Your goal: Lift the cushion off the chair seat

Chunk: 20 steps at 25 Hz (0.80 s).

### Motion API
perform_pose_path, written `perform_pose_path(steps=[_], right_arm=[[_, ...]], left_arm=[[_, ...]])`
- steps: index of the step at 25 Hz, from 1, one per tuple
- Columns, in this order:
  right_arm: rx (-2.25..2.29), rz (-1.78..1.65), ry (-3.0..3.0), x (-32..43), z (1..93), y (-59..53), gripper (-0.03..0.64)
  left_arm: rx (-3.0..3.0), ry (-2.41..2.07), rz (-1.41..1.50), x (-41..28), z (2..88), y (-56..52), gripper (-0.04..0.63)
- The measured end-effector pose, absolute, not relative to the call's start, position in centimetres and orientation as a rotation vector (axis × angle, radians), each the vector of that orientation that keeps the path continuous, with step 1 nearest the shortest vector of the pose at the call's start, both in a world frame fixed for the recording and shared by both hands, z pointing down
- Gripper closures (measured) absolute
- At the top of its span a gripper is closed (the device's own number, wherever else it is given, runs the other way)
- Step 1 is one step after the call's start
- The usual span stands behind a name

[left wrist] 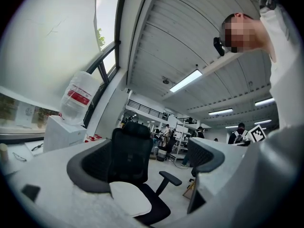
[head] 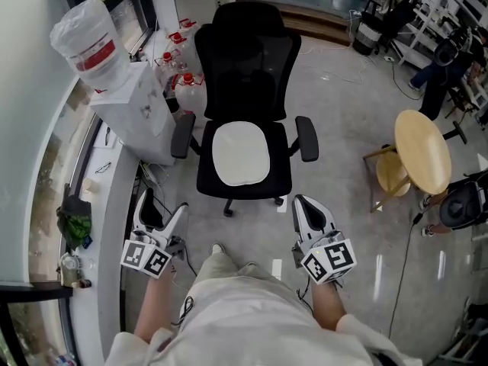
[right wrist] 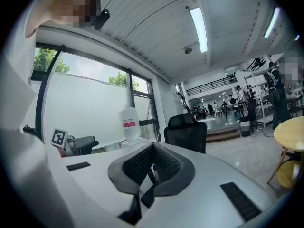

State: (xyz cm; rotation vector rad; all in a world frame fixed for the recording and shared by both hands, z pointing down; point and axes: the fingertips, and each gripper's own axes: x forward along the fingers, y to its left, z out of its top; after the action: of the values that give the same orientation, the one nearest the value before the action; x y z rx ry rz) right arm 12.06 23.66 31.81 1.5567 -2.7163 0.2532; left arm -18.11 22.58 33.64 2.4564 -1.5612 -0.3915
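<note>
A white cushion (head: pixel 240 152) lies flat on the seat of a black office chair (head: pixel 248 59) in the middle of the head view. Both grippers hover short of the chair's front edge, touching nothing. My left gripper (head: pixel 162 206) stands wide open and empty. In the left gripper view the cushion (left wrist: pixel 130 198) and the chair (left wrist: pixel 128 156) show between its spread jaws (left wrist: pixel 149 164). My right gripper (head: pixel 309 210) is shut with nothing in it. In the right gripper view its pads (right wrist: pixel 142 165) meet, and the chair back (right wrist: pixel 186 132) rises beyond them.
A white water dispenser (head: pixel 130 113) with a bottle on top stands left of the chair, spare bottles (head: pixel 183 71) behind it. A round wooden table (head: pixel 423 151) and a stool (head: pixel 390 175) stand at the right. A window ledge (head: pixel 103 227) runs along the left.
</note>
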Motion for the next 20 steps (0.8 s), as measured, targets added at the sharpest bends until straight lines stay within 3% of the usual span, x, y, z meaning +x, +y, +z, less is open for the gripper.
perform_pose_path(steps=[10, 20], right_arm=[[1.637, 0.319, -2.576, 14.1, 34.7, 18.9, 0.615], [1.650, 0.293, -2.508, 10.6, 33.1, 4.8, 0.615]], left_arm=[[2.467, -1.393, -0.377, -14.8, 37.1, 13.4, 0.103], [2.495, -1.238, -0.316, -15.2, 38.7, -1.9, 0.103]])
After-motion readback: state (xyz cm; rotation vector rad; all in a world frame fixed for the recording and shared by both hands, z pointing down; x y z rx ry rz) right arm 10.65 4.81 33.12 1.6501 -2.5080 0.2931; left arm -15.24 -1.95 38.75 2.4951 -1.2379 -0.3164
